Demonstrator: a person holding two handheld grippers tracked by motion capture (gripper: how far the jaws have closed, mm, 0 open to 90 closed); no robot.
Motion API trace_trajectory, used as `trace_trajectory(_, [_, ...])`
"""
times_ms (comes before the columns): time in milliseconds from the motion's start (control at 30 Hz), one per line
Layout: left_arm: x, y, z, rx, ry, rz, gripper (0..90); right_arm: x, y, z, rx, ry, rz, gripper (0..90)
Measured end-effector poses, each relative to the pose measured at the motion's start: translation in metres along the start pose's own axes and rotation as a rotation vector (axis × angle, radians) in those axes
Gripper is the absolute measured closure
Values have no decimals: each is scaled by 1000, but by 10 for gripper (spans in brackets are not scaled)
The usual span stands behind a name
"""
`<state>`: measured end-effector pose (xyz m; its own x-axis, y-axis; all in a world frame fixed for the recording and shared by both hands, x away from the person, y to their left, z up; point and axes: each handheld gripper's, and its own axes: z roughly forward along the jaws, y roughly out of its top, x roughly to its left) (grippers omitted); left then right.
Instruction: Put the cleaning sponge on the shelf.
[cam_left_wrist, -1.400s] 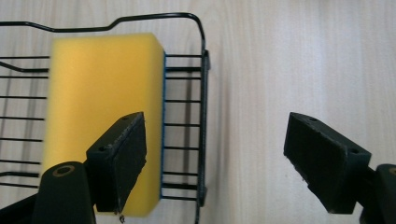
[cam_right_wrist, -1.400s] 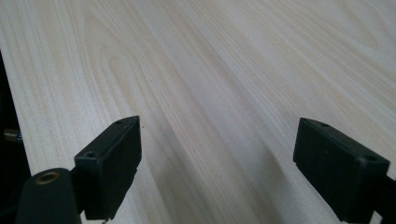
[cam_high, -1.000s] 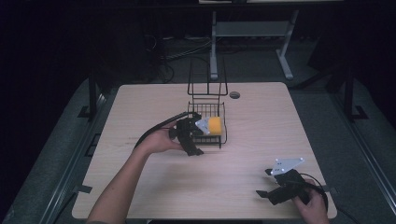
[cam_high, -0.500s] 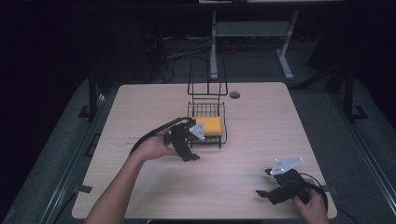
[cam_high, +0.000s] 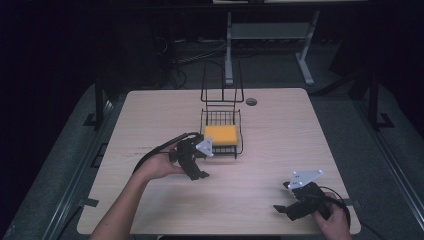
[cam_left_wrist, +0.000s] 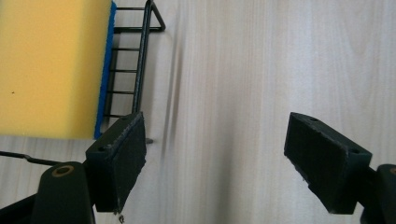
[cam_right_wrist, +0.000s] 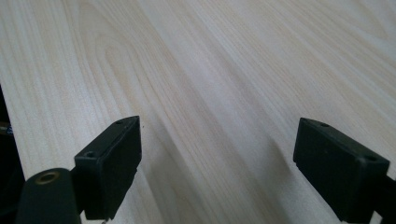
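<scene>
- Fingers of both grippers stand spread with nothing between them. From the high view, the left gripper sits in the person's left hand just beside the near-left corner of a black wire basket. A yellow sponge lies flat inside that basket, near the middle of the light wooden table. The right gripper rests in the right hand by the table's near right edge, well apart from the basket.
- Left gripper view: its two black pads are wide apart over bare wood. The sponge shows at upper left, with a blue layer along one edge, lying on the basket's wire bars. The left pad is close to the basket's corner; whether it touches cannot be told.
- Right gripper view: the two pads are set wide apart above plain wood grain, holding nothing.
</scene>
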<state>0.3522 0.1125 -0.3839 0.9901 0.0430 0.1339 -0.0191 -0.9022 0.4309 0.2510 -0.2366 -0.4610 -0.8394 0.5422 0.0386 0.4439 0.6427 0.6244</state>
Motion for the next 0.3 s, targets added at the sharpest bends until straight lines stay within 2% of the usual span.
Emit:
trace_trajectory(167, [-6,-2,-1,-1,5,-2,203,1,0,1,5,-4,-8,150])
trace_trajectory(200, [-10,-4,-3,-19,12,2,205,1,0,1,7,-7,-9,150])
trace_trajectory(300, [-14,-6,-4,-22,16,1,204,2,0,1,7,-9,-8,149])
